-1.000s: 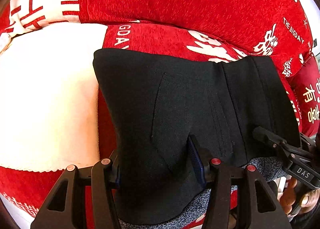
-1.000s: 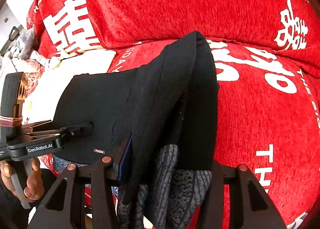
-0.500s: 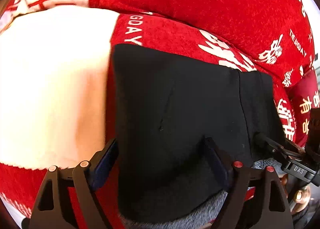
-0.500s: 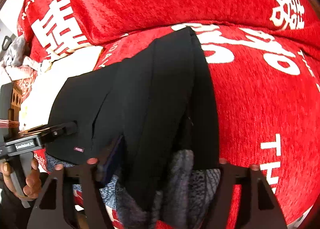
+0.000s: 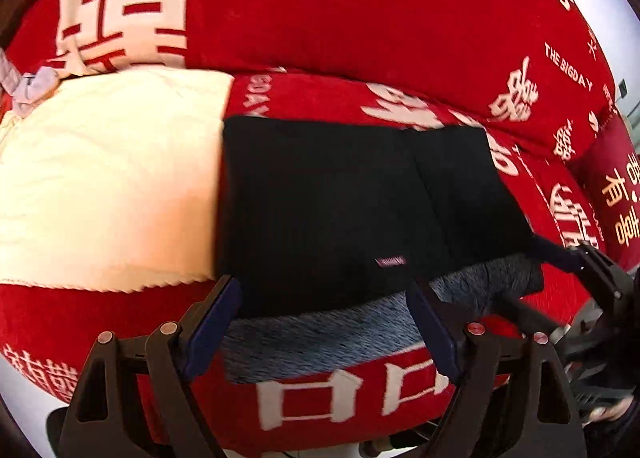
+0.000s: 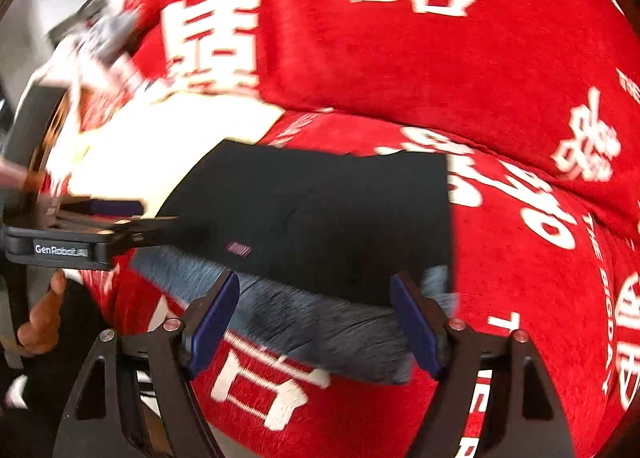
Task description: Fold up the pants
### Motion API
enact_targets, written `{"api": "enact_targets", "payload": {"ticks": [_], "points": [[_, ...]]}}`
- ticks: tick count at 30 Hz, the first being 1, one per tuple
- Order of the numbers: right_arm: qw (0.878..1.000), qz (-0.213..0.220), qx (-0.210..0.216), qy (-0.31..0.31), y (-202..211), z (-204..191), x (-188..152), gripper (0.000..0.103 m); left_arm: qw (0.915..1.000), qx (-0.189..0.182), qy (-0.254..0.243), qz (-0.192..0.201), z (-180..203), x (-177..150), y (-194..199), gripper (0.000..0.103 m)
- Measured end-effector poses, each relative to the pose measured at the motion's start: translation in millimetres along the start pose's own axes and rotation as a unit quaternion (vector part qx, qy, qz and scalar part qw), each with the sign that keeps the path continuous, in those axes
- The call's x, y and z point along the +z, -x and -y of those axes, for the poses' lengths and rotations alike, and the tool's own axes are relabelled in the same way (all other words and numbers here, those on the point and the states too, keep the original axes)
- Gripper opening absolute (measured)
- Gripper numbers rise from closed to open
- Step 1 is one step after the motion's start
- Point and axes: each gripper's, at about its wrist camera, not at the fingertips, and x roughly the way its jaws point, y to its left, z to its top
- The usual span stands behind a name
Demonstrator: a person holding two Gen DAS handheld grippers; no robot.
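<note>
The black pants (image 5: pixel 344 209) lie folded flat on the red sofa seat, with their grey fleece lining (image 5: pixel 320 330) showing along the near edge. They also show in the right wrist view (image 6: pixel 328 213). My left gripper (image 5: pixel 324 326) is open and empty, just in front of the near edge. My right gripper (image 6: pixel 316 318) is open and empty at the same edge, further right. Each gripper shows in the other's view: the right gripper (image 5: pixel 600 270) and the left gripper (image 6: pixel 92 230).
The sofa (image 5: pixel 360 17) has a red cover with white characters and a tall backrest behind the pants. A cream cloth (image 5: pixel 104 185) lies on the seat just left of the pants. Loose clothes (image 6: pixel 104 33) lie at the far left.
Both grippers have let go of the pants, opened wide and pulled back toward me. The pants dropped from being held up to lying flat on the seat.
</note>
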Motion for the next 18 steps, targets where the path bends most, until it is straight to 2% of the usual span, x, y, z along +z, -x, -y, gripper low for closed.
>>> {"api": "enact_targets", "payload": {"ticks": [3,5,8,11,12,14,16,18], "points": [[1.000,-0.014,-0.005,0.005,-14.9,2.5,-10.8,0.080,0.9998,0.008,-0.003,-0.018,3.6,-1.6,-19.4,0.086],[0.999,-0.032,-0.002,-0.013,-27.4,10.7,-16.7,0.080,0.9996,0.006,-0.006,-0.028,2.6,-4.6,-29.3,0.086],[0.999,-0.017,0.012,-0.031,-28.1,18.6,-22.5,0.080,0.9996,0.010,-0.014,-0.025,10.6,-4.0,-37.1,0.086],[0.999,-0.018,0.018,-0.035,-28.9,23.1,-25.3,0.081,0.9995,0.007,-0.020,-0.025,15.1,-4.2,-41.3,0.095],[0.999,-0.022,0.018,-0.032,-27.9,22.9,-24.5,0.081,0.9991,0.016,-0.028,-0.028,17.1,-4.3,-42.4,0.095],[0.999,-0.026,0.020,-0.036,-21.1,24.5,-15.0,0.082,0.9985,0.025,-0.036,-0.034,22.7,0.8,-37.8,0.094],[0.999,0.003,0.012,-0.043,-6.3,32.8,1.0,0.082,0.9995,-0.004,-0.030,-0.012,21.5,16.9,-19.1,0.094],[0.998,0.029,0.003,-0.050,3.4,44.8,22.6,0.082,0.9997,0.006,-0.023,0.006,18.7,37.8,-9.8,0.094]]}}
